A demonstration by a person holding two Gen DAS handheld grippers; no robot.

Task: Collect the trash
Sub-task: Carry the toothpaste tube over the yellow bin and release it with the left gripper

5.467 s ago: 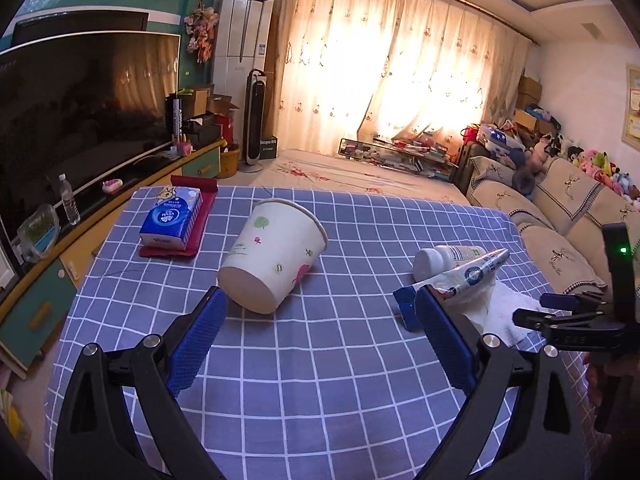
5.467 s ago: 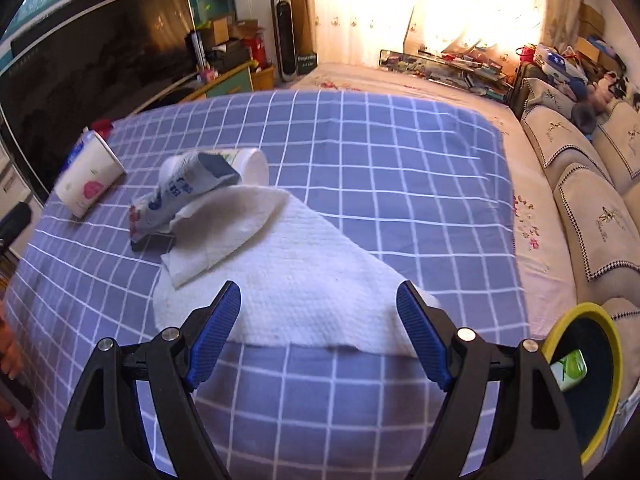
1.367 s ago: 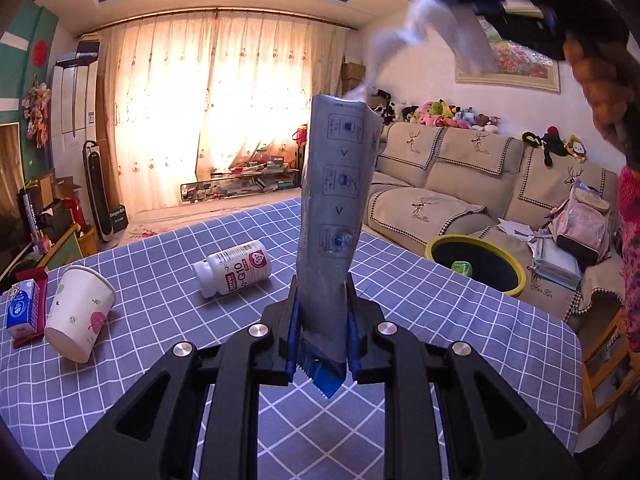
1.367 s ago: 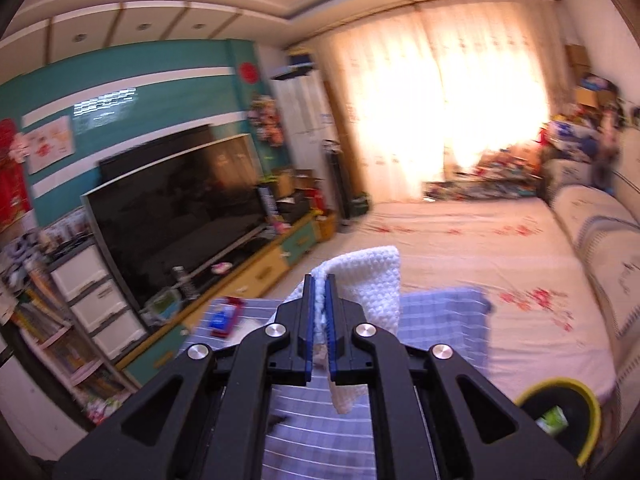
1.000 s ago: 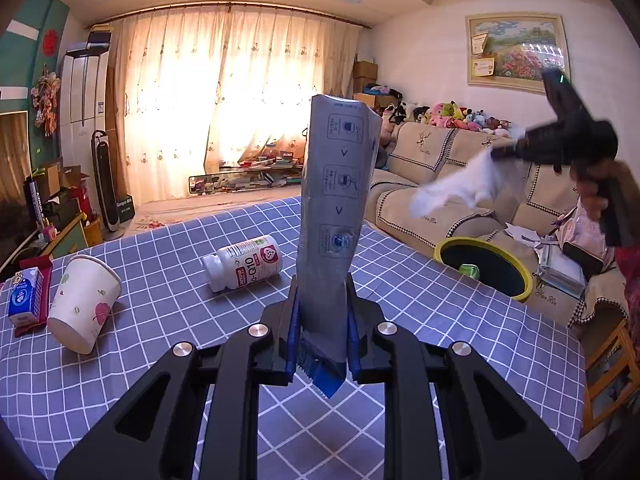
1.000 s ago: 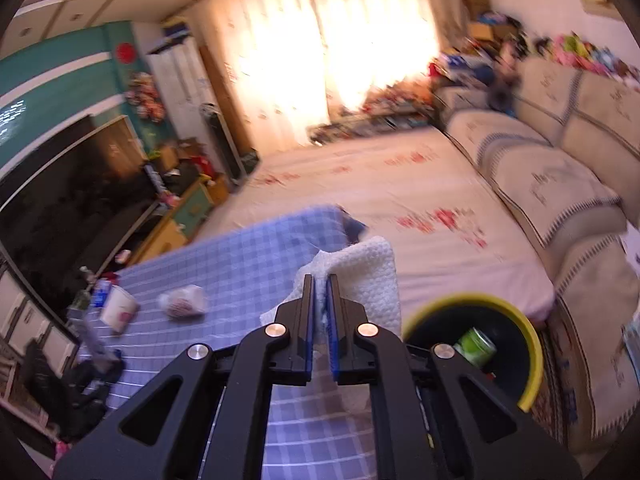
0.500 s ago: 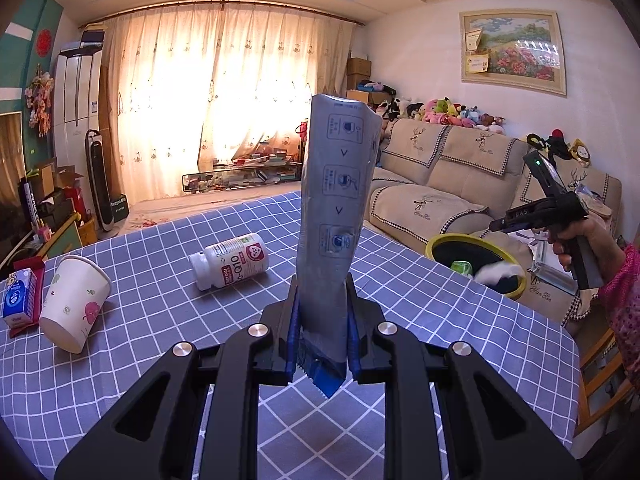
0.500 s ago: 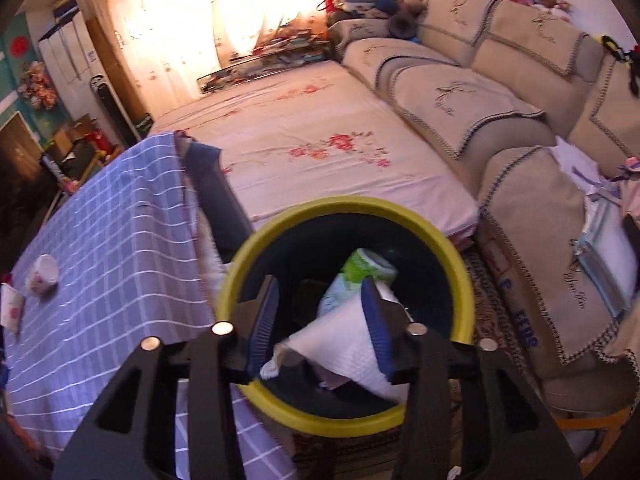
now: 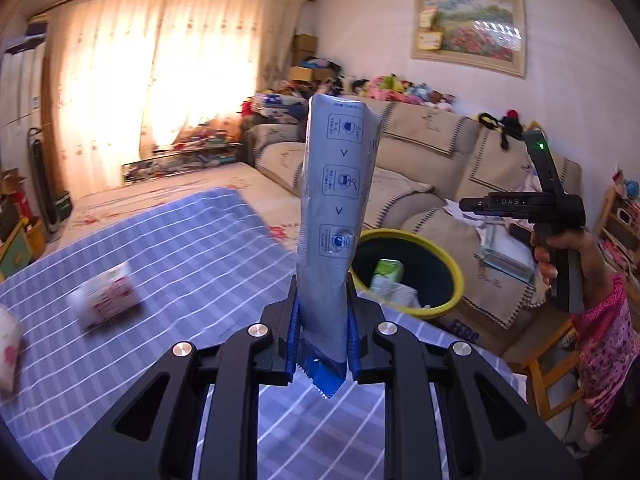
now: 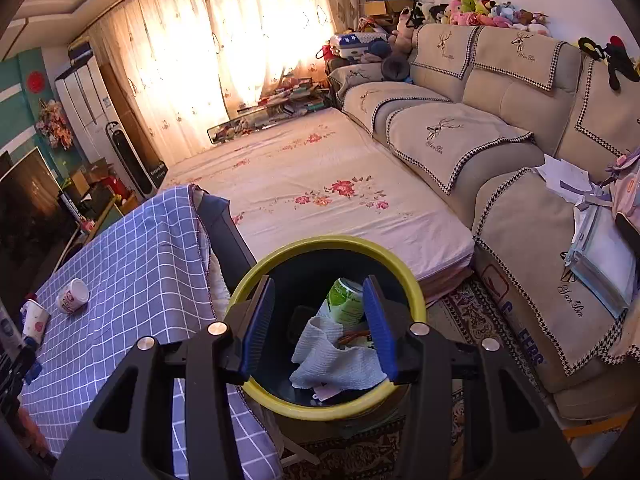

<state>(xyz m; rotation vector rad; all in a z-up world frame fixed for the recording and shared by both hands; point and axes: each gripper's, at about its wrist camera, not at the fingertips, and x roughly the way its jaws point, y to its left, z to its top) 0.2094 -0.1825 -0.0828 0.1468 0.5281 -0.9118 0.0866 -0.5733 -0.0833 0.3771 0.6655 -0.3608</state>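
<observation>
Left gripper (image 9: pixel 322 330) clamps a grey-blue packet (image 9: pixel 338 220) upright between its fingers. Right gripper (image 10: pixel 320 320) hangs spread wide and empty — directly beneath it, the paper towel (image 10: pixel 334 360) lies in the yellow-rimmed bin (image 10: pixel 400 264).

Your right gripper (image 10: pixel 319 322) hung spread above the yellow-rimmed bin (image 10: pixel 280 398), paper towel (image 10: pixel 334 362) and green can (image 10: pixel 345 300) inside.

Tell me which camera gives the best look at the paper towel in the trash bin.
The right wrist view. It looks straight down into the yellow-rimmed trash bin, where the paper towel lies crumpled beside a green can, framed by the open right tool. The left wrist view shows only a small white scrap of it past the pouch.
</observation>
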